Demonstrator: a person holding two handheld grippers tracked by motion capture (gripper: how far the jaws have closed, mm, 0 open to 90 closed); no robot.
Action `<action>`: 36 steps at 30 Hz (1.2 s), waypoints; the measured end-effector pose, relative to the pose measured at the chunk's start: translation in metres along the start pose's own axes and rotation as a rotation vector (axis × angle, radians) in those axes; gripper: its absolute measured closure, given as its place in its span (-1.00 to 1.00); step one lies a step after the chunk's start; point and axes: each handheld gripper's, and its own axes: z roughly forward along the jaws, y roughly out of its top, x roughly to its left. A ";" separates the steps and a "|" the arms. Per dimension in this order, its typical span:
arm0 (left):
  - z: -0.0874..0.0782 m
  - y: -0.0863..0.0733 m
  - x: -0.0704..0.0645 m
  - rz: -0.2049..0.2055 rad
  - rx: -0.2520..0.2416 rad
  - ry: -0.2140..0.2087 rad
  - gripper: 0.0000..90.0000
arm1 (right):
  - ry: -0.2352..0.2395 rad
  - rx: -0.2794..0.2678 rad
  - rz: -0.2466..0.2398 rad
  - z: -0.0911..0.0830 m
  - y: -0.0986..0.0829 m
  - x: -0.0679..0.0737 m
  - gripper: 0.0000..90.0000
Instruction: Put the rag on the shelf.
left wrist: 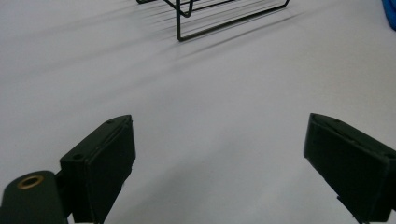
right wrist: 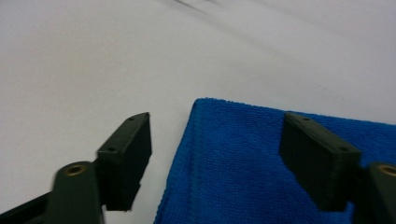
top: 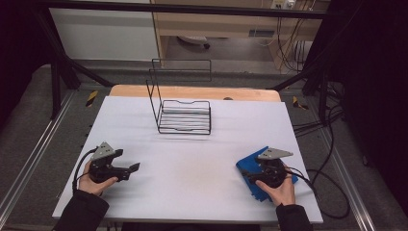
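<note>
A blue cloth (top: 253, 188) lies flat near the table's front right; its towelling surface (right wrist: 233, 163) fills the lower part of the right gripper view. My right gripper (top: 254, 172) sits low over the cloth's left edge and is open (right wrist: 217, 154). One jaw is over bare table and the other over the cloth, and nothing is pinched. My left gripper (top: 128, 161) rests at the front left, open wide (left wrist: 219, 158) over bare white table. A black wire rack (top: 185, 116) stands at the middle back, and its base (left wrist: 224, 16) is ahead of the left jaws.
The white table top (top: 192, 163) has a wooden strip (top: 192, 91) along its far edge. Black frame bars and loose cables (top: 327, 125) surround the table. A sliver of the blue cloth (left wrist: 390, 11) shows at the far right of the left gripper view.
</note>
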 end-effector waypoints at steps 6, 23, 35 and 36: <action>0.001 0.000 0.000 0.000 0.003 0.002 -0.79 | -0.012 0.055 -0.039 0.016 0.003 0.010 -0.07; 0.000 0.000 0.000 -0.002 0.004 0.005 -0.78 | -0.139 0.125 -0.152 0.037 0.003 0.014 0.63; 0.000 0.000 0.000 -0.001 0.003 0.006 -0.78 | -0.105 0.097 -0.071 0.031 0.006 0.004 0.86; 0.000 0.000 0.000 -0.001 0.003 0.007 -0.78 | -0.101 0.086 -0.067 0.029 0.007 0.004 0.86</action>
